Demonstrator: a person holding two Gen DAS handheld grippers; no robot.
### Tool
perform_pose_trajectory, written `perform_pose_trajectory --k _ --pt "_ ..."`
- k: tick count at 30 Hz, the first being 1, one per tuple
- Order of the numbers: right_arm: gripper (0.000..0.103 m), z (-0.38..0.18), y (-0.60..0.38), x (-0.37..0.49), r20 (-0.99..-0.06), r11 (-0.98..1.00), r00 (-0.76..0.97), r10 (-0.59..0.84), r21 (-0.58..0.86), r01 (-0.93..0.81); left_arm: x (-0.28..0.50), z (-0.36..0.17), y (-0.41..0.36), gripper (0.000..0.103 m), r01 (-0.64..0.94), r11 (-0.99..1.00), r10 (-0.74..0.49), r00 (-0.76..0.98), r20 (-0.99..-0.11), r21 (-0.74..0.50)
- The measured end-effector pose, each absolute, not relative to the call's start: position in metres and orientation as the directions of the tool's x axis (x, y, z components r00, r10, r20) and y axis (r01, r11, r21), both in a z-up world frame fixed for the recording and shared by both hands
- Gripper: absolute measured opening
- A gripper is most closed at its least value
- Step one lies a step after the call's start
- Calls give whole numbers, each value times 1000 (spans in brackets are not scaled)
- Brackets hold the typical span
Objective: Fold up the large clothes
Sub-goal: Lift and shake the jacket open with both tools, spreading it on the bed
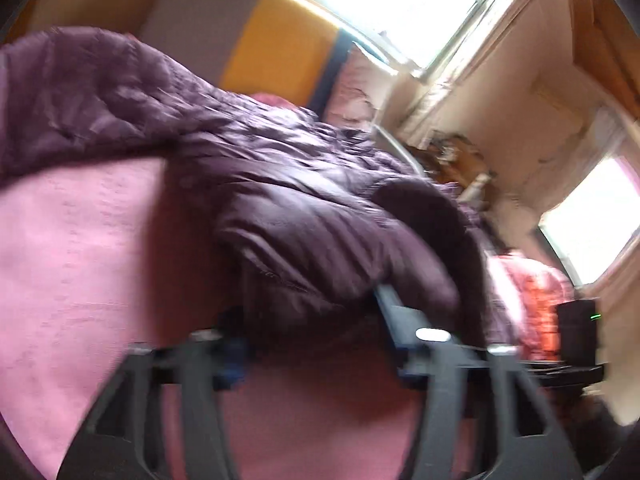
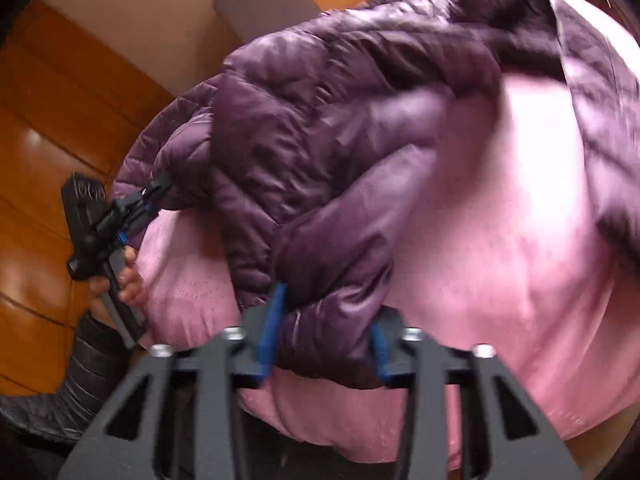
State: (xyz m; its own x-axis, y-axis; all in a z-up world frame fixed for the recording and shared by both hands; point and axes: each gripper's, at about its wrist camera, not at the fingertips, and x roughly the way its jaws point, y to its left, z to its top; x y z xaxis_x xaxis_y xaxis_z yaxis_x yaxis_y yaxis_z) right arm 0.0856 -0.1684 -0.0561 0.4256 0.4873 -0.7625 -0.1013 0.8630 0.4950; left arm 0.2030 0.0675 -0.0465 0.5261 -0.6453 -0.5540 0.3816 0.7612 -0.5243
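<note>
The right wrist view shows the right gripper (image 2: 324, 336) with its two blue pads (image 2: 272, 328) set a short way apart and a fold of the purple puffer jacket (image 2: 320, 128) bunched between them; the fabric fills the gap and the pads press on it from both sides. The jacket spreads away from this gripper over the pink bedcover (image 2: 520, 240), its quilted body lying far and to the left, a sleeve running toward the far right. At the left edge of the bed, the left gripper (image 2: 154, 192) meets the jacket's left border, with a hand (image 2: 128, 280) on its handle and a dark quilted sleeve (image 2: 92, 364) below it. The left wrist view is blurred: the left gripper (image 1: 312, 312) stands partly open, and a thick fold of the jacket (image 1: 280, 200) lies between its fingers (image 1: 392, 304), hiding the left fingertip. Whether those pads press the cloth cannot be told. A wooden floor (image 2: 48, 128) lies left of the bed.
</note>
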Motion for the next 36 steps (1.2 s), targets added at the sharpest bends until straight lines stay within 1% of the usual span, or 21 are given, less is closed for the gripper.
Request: perform_pose_trajectory --k 2,3,5,8,12,16,17,19,20,21,22,23,24,25,26,27,29,32,33,35,36 --pt "12 -38 -163 84 -754 872 452 477 470 -136 203 -37 67 13 401 756 -653 515 -555 -517" --pt "10 -22 -161 83 -743 879 481 466 450 -156 203 -27 68 9 405 752 -658 507 -556 -521" --pt "9 10 -163 78 -709 883 535 460 430 -189 199 -7 69 6 417 752 -659 514 -550 -511" --pt "8 70 -171 63 -611 879 642 464 408 -246 201 34 84 4 408 744 -666 520 -535 -530" --pt "8 118 -203 48 -525 877 721 452 409 -252 209 85 120 4 337 719 -686 488 -541 -608" --pt "8 106 -224 27 -567 886 705 427 420 -198 203 97 144 4 265 735 -667 451 -593 -624" --pt "8 93 -224 21 -599 891 683 417 417 -178 197 90 151 4 241 736 -666 429 -611 -633" --pt "8 68 -235 18 -654 895 644 398 430 -116 190 72 160 4 207 672 -728 357 -585 -711" --pt "8 60 -245 16 -664 885 628 406 457 -90 183 57 165 4 193 648 -747 345 -568 -736" --pt "8 48 -250 11 -672 876 614 414 477 -69 180 47 167 4 175 666 -730 355 -584 -726" --pt "8 41 -252 6 -685 883 609 400 465 -56 175 37 166 5 169 683 -714 358 -601 -711" --pt "8 32 -251 5 -706 897 602 374 441 -40 168 26 166 14 173 680 -718 357 -598 -713" --pt "8 21 -253 -3 -721 905 593 357 424 -29 161 13 166 32 172 660 -734 356 -579 -731" --pt "8 13 -252 -2 -742 917 584 330 398 -12 156 3 166 42 166 660 -731 366 -576 -733" --pt "8 5 -253 0 -763 930 574 298 368 6 148 -4 167 62 162 665 -721 394 -570 -730" --pt "8 -5 -256 -1 -782 936 558 278 351 26 135 -12 169 71 164 668 -709 437 -554 -726" --pt "11 -22 -262 1 -799 934 534 276 354 47 122 -21 169 73 177 648 -723 450 -524 -741" --pt "31 -41 -269 1 -803 922 513 303 384 56 106 -34 163 78 189 703 -676 476 -563 -686" --pt "46 -47 -271 3 -798 911 507 325 407 56 99 -41 158 78 203 730 -658 468 -590 -653" --pt "51 -55 -273 6 -799 905 497 339 421 60 92 -50 148 77 217 755 -640 452 -622 -619" --pt "51 -58 -270 7 -804 908 488 340 416 53 89 -56 140 55 239 755 -647 427 -632 -611"
